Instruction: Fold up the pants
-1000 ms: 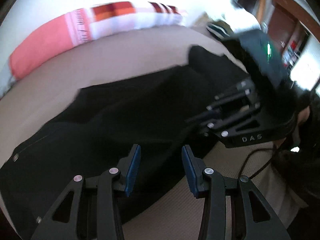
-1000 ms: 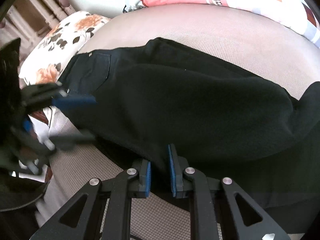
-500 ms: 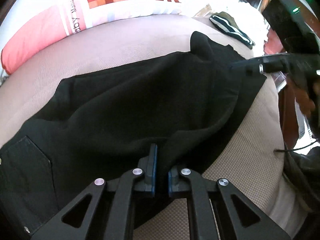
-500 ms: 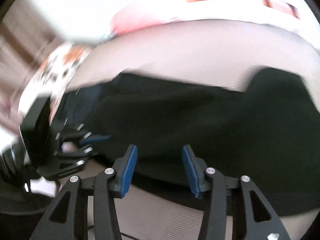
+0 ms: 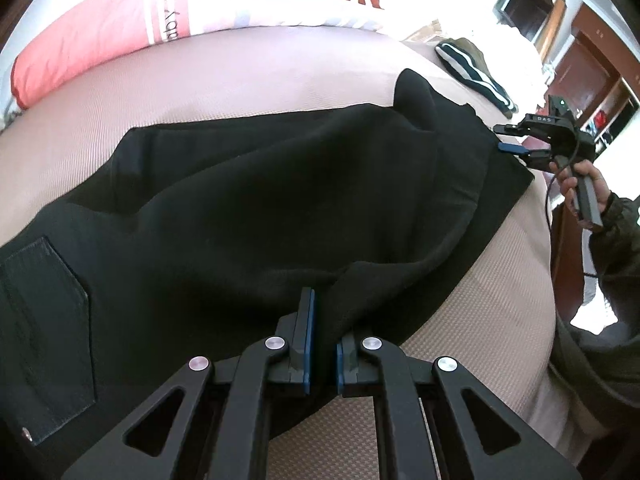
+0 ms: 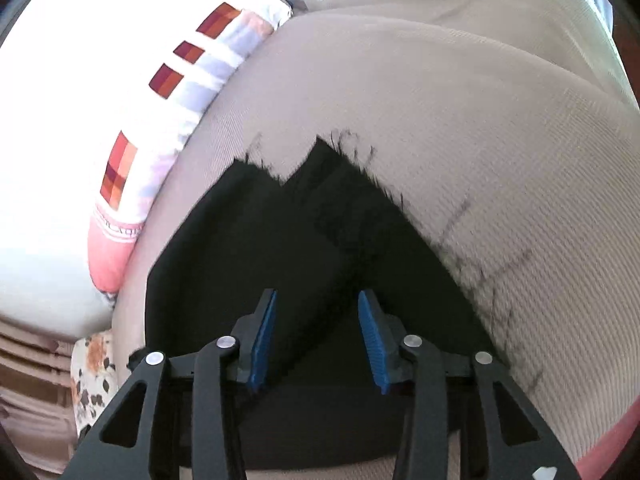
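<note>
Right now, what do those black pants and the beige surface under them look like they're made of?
The black pants look like a soft matte woven cloth, perhaps cotton: they drape in folds, show no shine, and have a stitched patch pocket. The beige surface looks like a textured knit or mesh cover with a fine ribbed grid. The exact fibre of either can't be told.
</note>
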`<state>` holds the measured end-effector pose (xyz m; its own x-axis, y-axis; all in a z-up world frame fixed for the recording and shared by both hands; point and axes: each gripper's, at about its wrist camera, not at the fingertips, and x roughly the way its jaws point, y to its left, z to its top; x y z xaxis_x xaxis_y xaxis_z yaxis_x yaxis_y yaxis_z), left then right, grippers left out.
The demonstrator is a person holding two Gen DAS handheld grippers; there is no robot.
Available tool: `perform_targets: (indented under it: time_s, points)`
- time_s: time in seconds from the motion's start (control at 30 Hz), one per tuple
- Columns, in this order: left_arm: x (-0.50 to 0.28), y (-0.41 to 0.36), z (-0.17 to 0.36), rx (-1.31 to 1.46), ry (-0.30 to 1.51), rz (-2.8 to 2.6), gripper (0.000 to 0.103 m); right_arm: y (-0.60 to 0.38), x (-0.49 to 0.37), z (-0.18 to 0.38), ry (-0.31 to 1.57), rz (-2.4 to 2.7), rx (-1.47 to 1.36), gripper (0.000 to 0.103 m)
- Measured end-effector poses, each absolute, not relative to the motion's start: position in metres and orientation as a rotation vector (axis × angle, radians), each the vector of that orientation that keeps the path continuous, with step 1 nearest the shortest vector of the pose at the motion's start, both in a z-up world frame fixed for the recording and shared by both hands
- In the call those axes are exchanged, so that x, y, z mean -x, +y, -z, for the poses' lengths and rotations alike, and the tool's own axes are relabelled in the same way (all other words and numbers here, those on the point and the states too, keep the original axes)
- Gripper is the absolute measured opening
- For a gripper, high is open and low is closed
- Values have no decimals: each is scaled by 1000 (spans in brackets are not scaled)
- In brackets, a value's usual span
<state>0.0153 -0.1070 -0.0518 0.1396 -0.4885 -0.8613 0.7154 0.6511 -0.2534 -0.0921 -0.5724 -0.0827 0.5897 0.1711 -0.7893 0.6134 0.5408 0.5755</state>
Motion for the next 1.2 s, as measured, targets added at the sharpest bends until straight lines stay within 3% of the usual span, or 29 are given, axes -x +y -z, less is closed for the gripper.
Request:
perform_targets:
  time_s: [0.07, 0.1, 0.13, 0.23, 0.43, 0.6, 0.73, 0.8, 0.83, 0.9, 1.1, 1.2]
  points:
    - [-15, -108, 53, -244, 1135, 874, 9, -576, 85, 83, 914, 318, -995, 34]
    - [-15, -109, 53, -246, 1136, 870, 9, -578, 82, 83, 908, 320, -995, 27]
    - [-14, -110, 54, -249, 1137, 866, 9, -581, 78, 85, 915, 328, -992, 6]
    - [-13, -111, 53, -260, 1134, 861, 9, -579, 76, 76, 898, 328, -966, 4]
    - [-4, -116, 51, -324, 1099, 901, 9, -557, 124, 23, 901, 501, -682, 2]
    - [7, -123, 57, -433, 1056, 942, 9, -551, 159, 58, 1036, 580, -668, 2]
    - [8, -123, 60, -451, 1062, 956, 9, -552, 163, 62, 1026, 588, -663, 3]
    - [6, -122, 60, -436, 1072, 952, 12, -552, 160, 61, 1056, 583, -642, 7]
    - [3, -121, 59, -410, 1094, 956, 13, -554, 159, 60, 1076, 585, -638, 16]
    - [-4, -116, 55, -342, 1145, 972, 24, -557, 158, 53, 1086, 595, -634, 26]
    - [-28, -91, 19, -131, 1137, 1059, 39, -573, 116, 29, 1021, 448, -590, 26]
    - [-41, -78, 1, -43, 1114, 1102, 40, -584, 75, 32, 1024, 372, -591, 26]
